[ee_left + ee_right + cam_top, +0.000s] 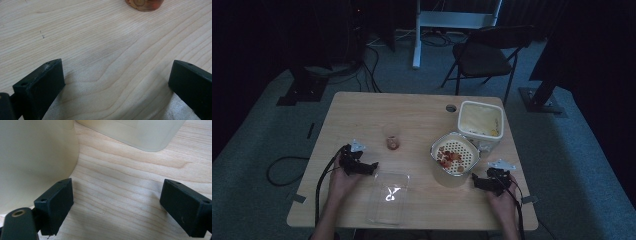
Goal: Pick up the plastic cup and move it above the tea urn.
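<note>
My left gripper (pixel 371 167) rests on the wooden table (pixel 362 115) at the front left, held by a hand, its jaws wide apart and pointing right. In the left gripper view, bare wood lies between the open jaws (pixel 116 65), with the base of a small clear cup (pixel 144 3) of reddish pieces ahead. My right gripper (pixel 477 181) rests at the front right, open, pointing left at a round cream container (pixel 451 176) topped by a perforated strainer (pixel 455 154) of red pieces. The right gripper view has its open jaws (pixel 117 184) over bare wood, the cream container (pixel 32 157) close on the left.
A square cream tub (pixel 480 120) stands behind the strainer and appears as a tub wall (pixel 135 132) ahead. A clear flat plastic tray (pixel 387 198) lies near the front edge between the hands. The small cup (pixel 392 142) sits mid-table. A folding chair (pixel 484 52) stands beyond the table.
</note>
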